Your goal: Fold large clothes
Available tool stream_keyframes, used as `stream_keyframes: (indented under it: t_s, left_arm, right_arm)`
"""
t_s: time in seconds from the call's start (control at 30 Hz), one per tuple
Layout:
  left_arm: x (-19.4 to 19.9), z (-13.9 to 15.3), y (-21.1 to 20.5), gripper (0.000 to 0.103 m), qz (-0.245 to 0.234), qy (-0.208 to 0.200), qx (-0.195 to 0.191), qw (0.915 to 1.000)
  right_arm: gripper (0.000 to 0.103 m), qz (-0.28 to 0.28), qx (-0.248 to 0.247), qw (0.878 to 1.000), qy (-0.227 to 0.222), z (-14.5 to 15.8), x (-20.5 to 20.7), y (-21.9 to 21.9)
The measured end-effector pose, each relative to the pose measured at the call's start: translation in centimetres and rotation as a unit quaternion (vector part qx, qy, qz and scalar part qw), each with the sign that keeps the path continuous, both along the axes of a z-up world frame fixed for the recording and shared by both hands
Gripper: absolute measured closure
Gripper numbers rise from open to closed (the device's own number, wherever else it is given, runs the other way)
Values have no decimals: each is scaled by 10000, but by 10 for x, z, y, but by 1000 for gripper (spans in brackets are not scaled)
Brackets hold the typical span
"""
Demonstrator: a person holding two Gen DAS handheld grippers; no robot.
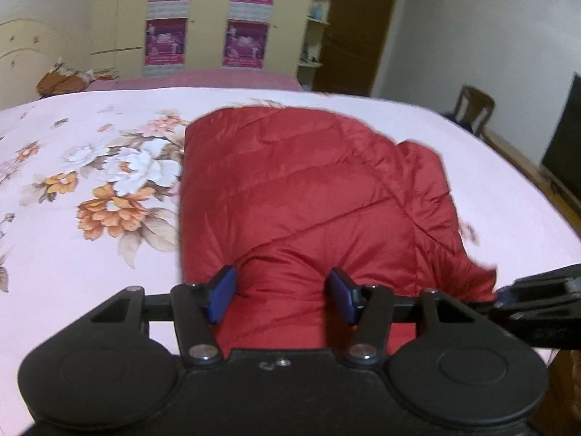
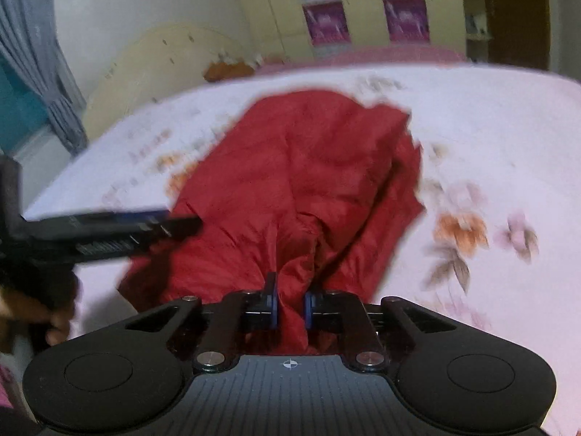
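A red quilted puffer jacket (image 1: 297,189) lies partly folded on a bed with a pink floral sheet (image 1: 90,181). My left gripper (image 1: 285,296) is open, its blue pads astride the jacket's near edge, with fabric bulging between them. In the right wrist view the jacket (image 2: 308,167) is blurred, and my right gripper (image 2: 289,307) is shut on a bunched fold of its near edge. The left gripper also shows in the right wrist view (image 2: 109,232) at the left, beside the jacket. The right gripper shows at the right edge of the left wrist view (image 1: 537,301).
A cream headboard (image 2: 163,54) and a brown-and-white pillow (image 1: 61,78) lie at the bed's left end. A cream wardrobe with purple posters (image 1: 207,18), a brown door (image 1: 356,32), a wooden chair (image 1: 472,105) and a dark screen (image 1: 566,138) stand beyond the bed.
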State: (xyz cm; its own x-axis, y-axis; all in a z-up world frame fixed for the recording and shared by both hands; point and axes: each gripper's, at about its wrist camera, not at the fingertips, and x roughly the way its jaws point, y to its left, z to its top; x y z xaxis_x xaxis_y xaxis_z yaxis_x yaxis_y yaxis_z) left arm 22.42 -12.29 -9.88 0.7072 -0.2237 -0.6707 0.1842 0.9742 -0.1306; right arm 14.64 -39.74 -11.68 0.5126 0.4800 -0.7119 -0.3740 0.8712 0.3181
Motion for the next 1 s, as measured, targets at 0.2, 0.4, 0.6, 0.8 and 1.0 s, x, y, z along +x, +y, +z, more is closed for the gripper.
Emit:
stream_keyframes:
  t_s: [0.2, 0.4, 0.6, 0.8, 1.0]
  left_arm:
    - [10, 8, -2, 48, -136, 181, 132, 9997]
    - [14, 25, 6, 50, -187, 110, 25, 9998]
    - [36, 53, 25, 50, -173, -244, -211, 9993]
    - [99, 38, 40, 50, -71, -167, -322, 9993]
    - [144, 9, 31, 50, -302, -58, -199, 9993]
  right_arm:
    - [87, 87, -52, 9999, -29, 13, 3, -9]
    - [35, -145, -391, 9945, -961, 56, 6, -20]
    - [36, -454, -372, 9885, -1392, 69, 44, 0]
    - [63, -574, -586, 9897, -1178, 54, 103, 44]
    - [63, -852, -1054, 9848, -1090, 29, 150, 66]
